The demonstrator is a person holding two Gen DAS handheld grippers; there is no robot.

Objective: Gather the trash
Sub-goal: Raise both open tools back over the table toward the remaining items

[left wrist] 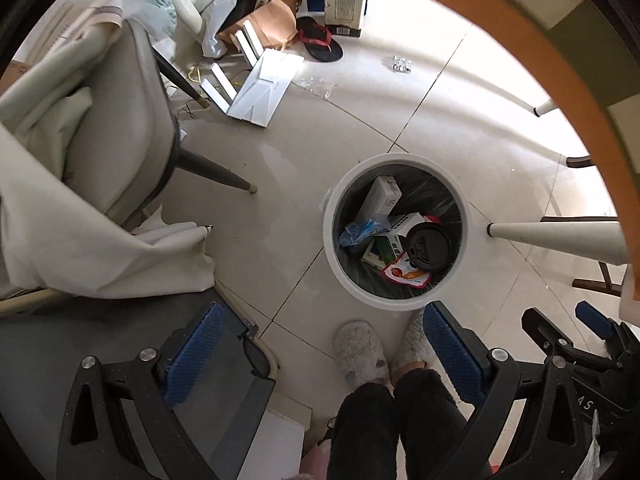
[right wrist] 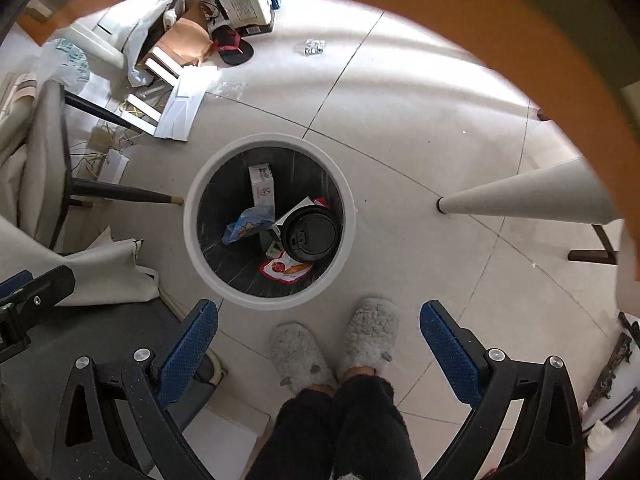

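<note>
Both tools hang spread and empty above the floor: left tool (left wrist: 324,354), right tool (right wrist: 319,354). Ahead of each stands the round white bin (right wrist: 192,216) with a dark liner, holding a black cup lid (right wrist: 310,234), small cartons and a crumpled blue wrapper (right wrist: 248,222). Fuzzy grey slippers (right wrist: 340,346) stand between the fingers (just short of the bin). A tapered chair leg (right wrist: 124,192) points at the rim.

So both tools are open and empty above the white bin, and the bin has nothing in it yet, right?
Not quite. Both the left tool and the right tool are open and empty, but the white bin already holds trash: a black cup lid, small cartons and wrappers. The right wrist view shows it best.
</note>
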